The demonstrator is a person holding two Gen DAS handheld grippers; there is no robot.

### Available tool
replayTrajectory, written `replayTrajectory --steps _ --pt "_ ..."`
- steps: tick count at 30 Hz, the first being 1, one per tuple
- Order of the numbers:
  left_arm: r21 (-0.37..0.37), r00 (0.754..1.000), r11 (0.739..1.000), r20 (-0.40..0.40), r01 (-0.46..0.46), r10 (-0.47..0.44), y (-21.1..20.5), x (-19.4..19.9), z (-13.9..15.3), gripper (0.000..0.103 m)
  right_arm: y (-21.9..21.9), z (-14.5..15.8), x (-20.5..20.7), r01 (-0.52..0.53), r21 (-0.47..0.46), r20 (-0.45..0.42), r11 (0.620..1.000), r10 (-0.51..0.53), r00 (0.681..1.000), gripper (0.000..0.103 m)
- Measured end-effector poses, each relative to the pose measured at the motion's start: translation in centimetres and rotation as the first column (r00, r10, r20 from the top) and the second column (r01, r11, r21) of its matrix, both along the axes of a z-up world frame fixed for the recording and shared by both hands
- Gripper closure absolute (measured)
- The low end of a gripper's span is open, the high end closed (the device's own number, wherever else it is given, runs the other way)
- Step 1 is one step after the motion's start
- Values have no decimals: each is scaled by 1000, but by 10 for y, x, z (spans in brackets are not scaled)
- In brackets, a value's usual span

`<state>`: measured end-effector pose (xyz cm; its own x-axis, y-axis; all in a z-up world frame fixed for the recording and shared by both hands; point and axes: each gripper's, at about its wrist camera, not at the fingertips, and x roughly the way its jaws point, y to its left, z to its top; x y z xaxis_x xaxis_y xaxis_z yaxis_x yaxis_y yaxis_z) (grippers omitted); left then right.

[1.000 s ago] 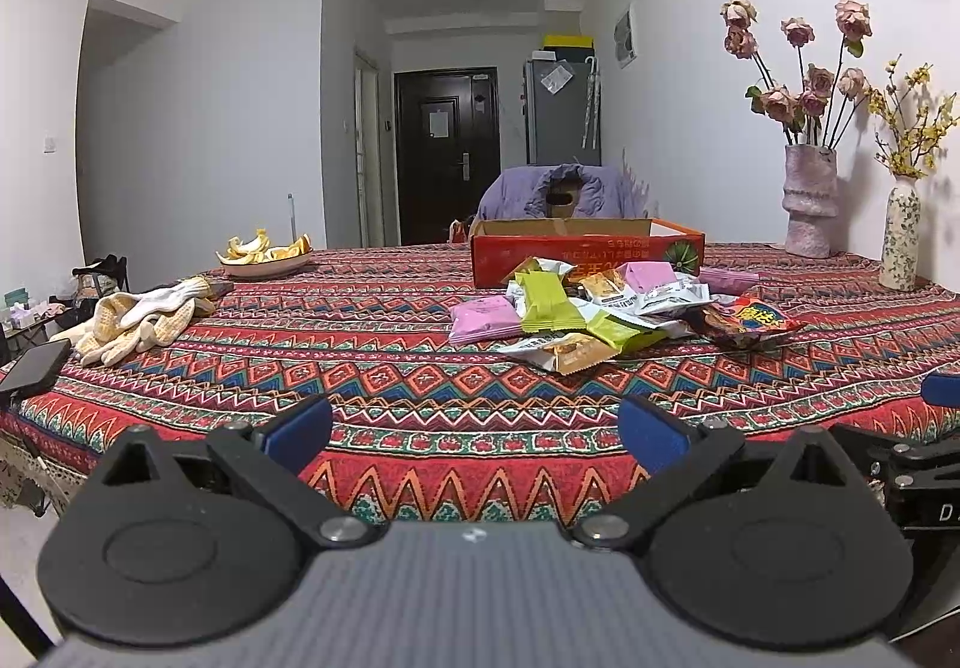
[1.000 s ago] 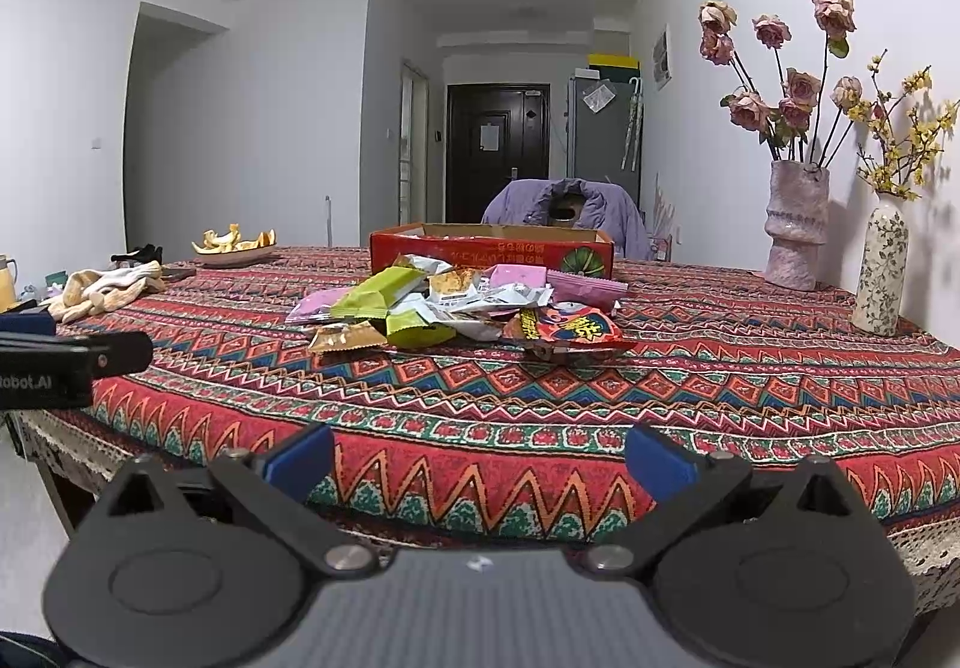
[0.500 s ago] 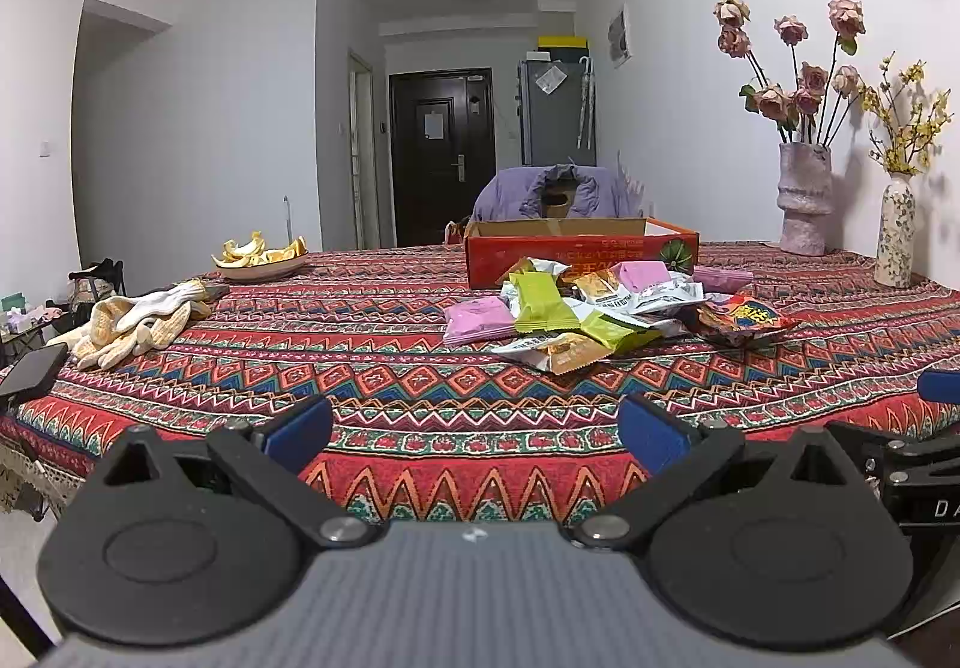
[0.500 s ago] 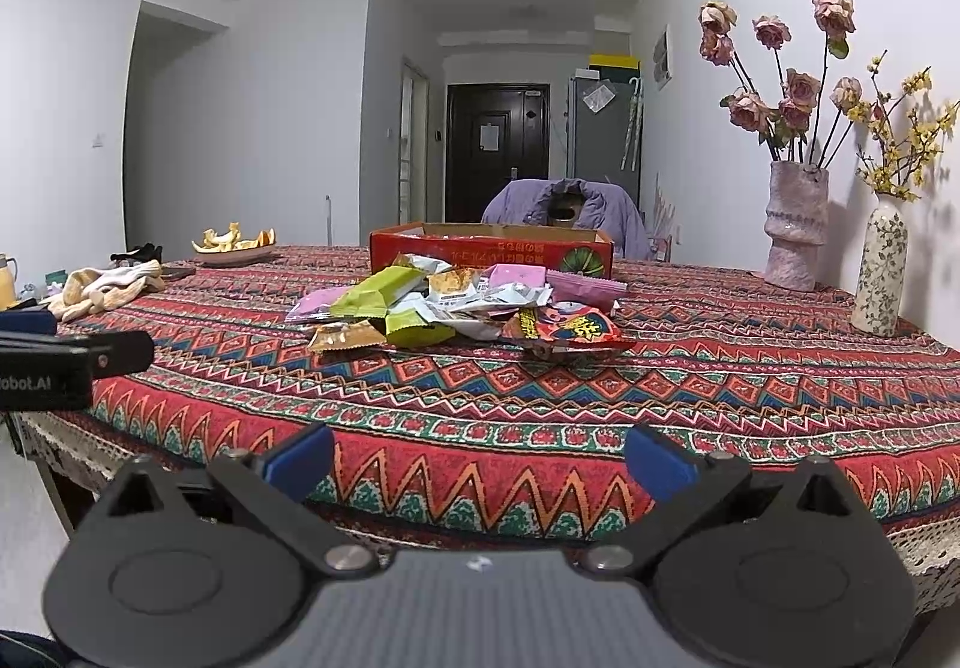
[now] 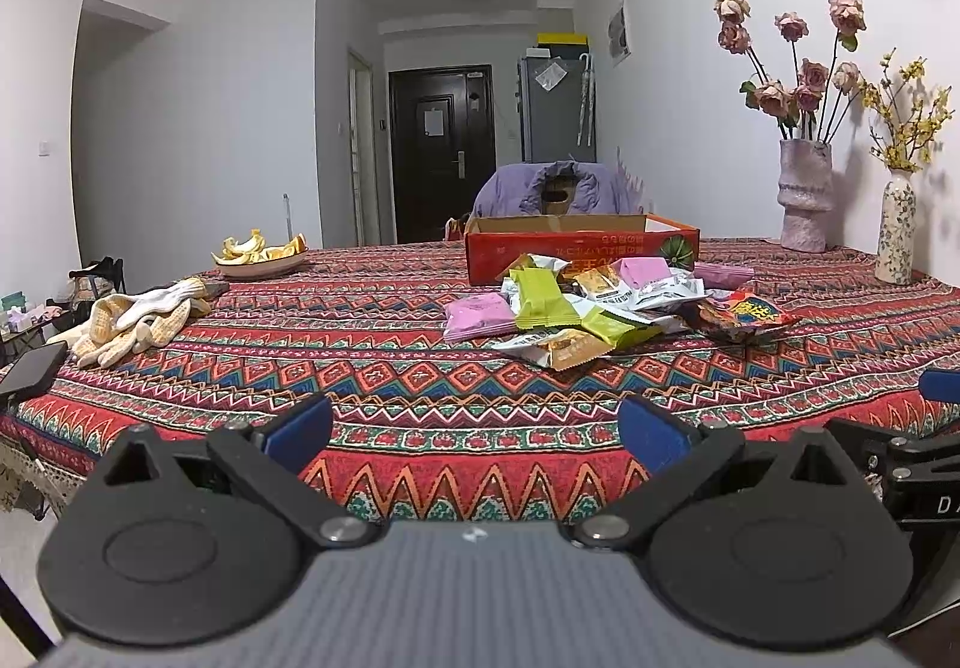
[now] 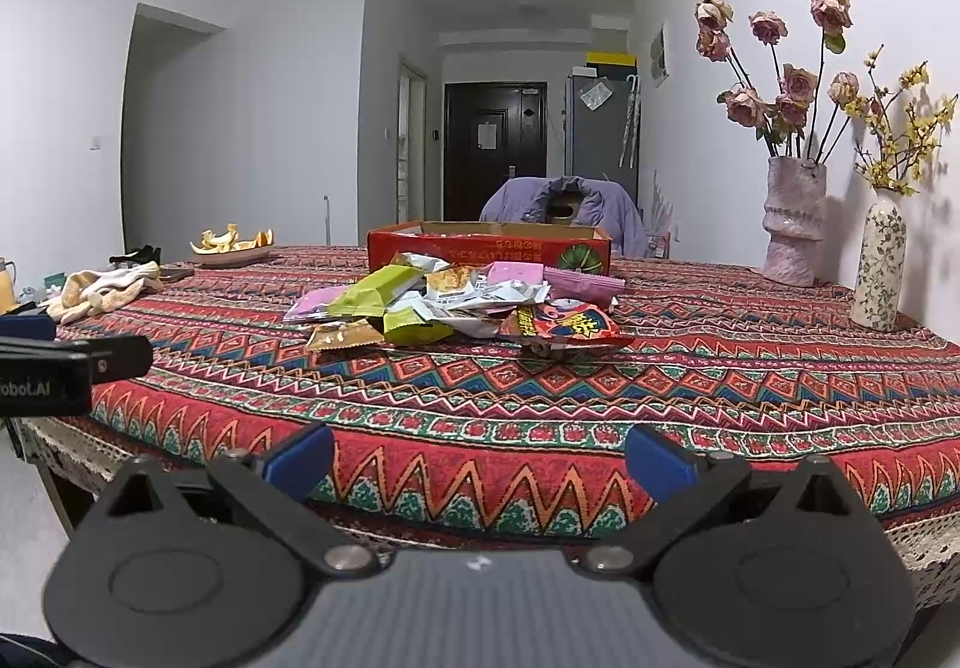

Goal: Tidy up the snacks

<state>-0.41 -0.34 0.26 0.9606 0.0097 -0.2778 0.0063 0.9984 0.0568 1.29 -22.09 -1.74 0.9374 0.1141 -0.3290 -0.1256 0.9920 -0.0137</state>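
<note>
White walls (image 5: 210, 128); dark door (image 5: 441, 152); patterned tablecloth (image 5: 360, 368).

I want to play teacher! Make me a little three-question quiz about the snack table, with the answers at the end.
1. True or false: the left gripper is holding a snack packet.
2. Which thing sits right behind the snack pile? A) the red cardboard box B) the plate of peels C) the gloves
3. Fill in: the two vases stand on the ____ side of the table, by the wall.

Key
1. False. Both the left gripper and the right gripper are open and hold nothing, near the table's front edge.
2. A
3. right
</note>
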Motion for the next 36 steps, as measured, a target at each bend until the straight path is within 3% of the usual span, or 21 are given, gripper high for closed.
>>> replayTrajectory --steps 36 --pt "42 1000 999 3 -17 16 -1 5 -4 0 -1 -2 3 5 -12 8 1000 -5 1000 0"
